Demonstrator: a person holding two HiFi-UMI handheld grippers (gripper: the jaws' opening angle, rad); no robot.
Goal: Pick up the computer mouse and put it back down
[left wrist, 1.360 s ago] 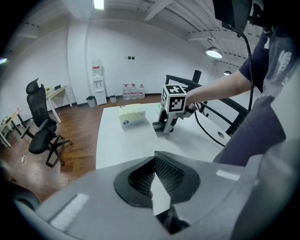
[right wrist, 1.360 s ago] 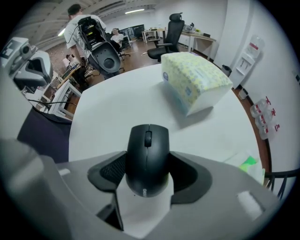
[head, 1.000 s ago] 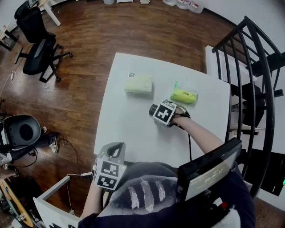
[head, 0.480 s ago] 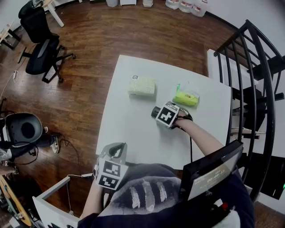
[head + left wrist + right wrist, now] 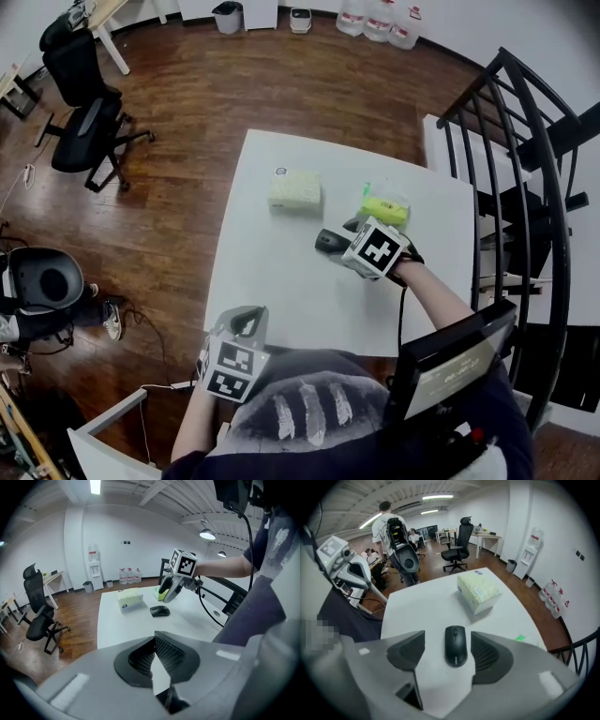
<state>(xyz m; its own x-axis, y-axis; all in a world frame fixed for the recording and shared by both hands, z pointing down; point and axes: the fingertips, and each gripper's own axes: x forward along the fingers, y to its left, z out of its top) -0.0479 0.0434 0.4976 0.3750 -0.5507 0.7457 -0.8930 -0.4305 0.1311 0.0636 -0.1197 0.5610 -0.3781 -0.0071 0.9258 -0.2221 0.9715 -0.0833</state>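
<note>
Right gripper [image 5: 167, 594] is hovering over the white table [image 5: 272, 281], pointing steeply down. Its jaws are standing wide apart, having just been opening. Its own view is showing the computer mouse [image 5: 455, 645] in the gap between the two pads, but neither pad is touching it, and bare table is showing on either side.

Mouse is lying flat on the table, black, buttons pointing away from the right gripper view's camera. The left gripper view is showing clear air between it and the jaws above.

Pale tissue box [image 5: 294, 191] is sitting farther up the table, near the mouse but apart from it. Yellow-green packet [image 5: 385, 208] is lying to the right of the box, near the right gripper's marker cube, also apart from the mouse.

Left gripper [image 5: 246, 322] is hanging off the table's near edge, close by the person's torso and angling down toward the tabletop. Its pads are meeting at the tips, with nothing between them.

Black office chair [image 5: 80, 122] is standing on the wood floor, well to the left of the table. Black railing [image 5: 525, 141] is running along the right side.
</note>
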